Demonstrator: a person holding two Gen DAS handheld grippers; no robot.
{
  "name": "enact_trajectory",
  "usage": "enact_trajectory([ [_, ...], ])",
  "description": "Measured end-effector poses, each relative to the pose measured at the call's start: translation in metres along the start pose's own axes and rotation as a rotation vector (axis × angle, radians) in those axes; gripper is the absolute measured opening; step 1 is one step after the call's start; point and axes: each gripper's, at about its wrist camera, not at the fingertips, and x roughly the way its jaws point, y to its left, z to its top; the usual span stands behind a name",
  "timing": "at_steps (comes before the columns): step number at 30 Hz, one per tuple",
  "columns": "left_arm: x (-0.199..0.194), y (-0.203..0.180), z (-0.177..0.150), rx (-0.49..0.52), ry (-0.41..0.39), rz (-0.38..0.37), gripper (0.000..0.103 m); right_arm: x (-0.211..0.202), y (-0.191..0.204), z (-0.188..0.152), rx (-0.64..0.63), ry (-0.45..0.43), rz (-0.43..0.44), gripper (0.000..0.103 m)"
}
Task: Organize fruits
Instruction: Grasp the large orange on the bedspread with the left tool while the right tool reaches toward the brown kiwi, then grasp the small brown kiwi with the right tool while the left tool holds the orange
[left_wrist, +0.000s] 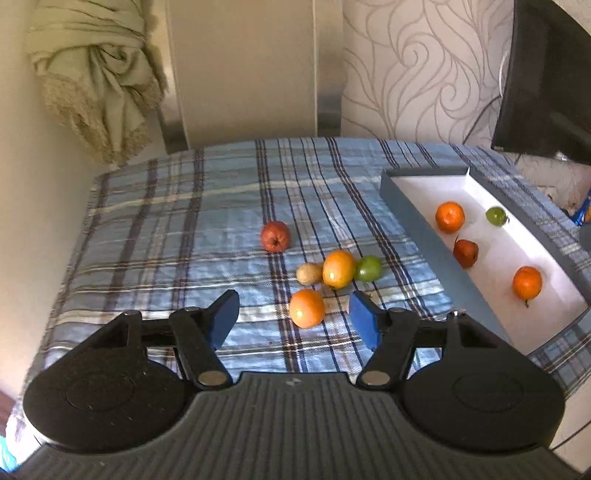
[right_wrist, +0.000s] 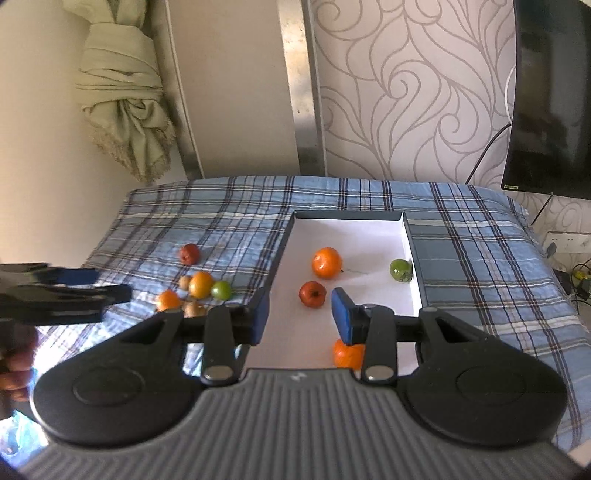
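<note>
On the blue plaid cloth (left_wrist: 166, 221) lie a red apple (left_wrist: 275, 236), a small tan fruit (left_wrist: 308, 274), a yellow-orange fruit (left_wrist: 338, 268), a green one (left_wrist: 368, 268) and a nearer orange (left_wrist: 306, 313). My left gripper (left_wrist: 293, 310) is open, and the nearer orange lies on the cloth in the gap between its blue pads, untouched. The white tray (right_wrist: 284, 251) holds an orange (right_wrist: 326, 262), a green fruit (right_wrist: 400, 270), a red apple (right_wrist: 312, 293) and another orange (right_wrist: 347, 354), half hidden by a finger. Above the tray hangs my right gripper (right_wrist: 300, 314), open and empty.
A dark television (right_wrist: 550, 96) hangs on the patterned wall at the right, with cables and a socket (right_wrist: 569, 243) below it. A knotted pale curtain (right_wrist: 125, 99) hangs at the back left. The left gripper (right_wrist: 110, 284) and a hand (right_wrist: 14, 362) show at the left edge.
</note>
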Motion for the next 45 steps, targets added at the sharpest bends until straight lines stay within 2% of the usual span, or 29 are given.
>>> enact_trajectory([
  [8,0.054,0.004,-0.009,-0.005,0.044,-0.024,0.048,-0.037,0.011,-0.006,-0.032,-0.014,-0.054,0.040],
  [15,0.077,0.001,-0.007,0.007,0.056,-0.066,0.047,-0.054,0.009,-0.006,-0.029,-0.026,-0.112,0.040],
  [17,0.082,0.000,-0.009,0.003,0.069,-0.076,0.038,-0.054,0.009,-0.006,-0.027,-0.028,-0.115,0.040],
  [21,0.085,0.003,-0.010,-0.005,0.076,-0.091,0.035,-0.049,0.016,-0.005,-0.040,-0.020,-0.095,0.040],
  [27,0.072,0.016,-0.010,-0.019,0.070,-0.085,0.035,-0.021,0.038,-0.006,-0.080,0.016,-0.024,0.039],
  [36,0.028,0.044,-0.003,-0.023,0.041,-0.064,0.035,0.037,0.074,-0.011,-0.126,0.083,0.077,0.039],
  [45,-0.016,0.074,0.002,-0.029,0.001,-0.020,0.035,0.105,0.106,-0.017,-0.153,0.159,0.117,0.039],
])
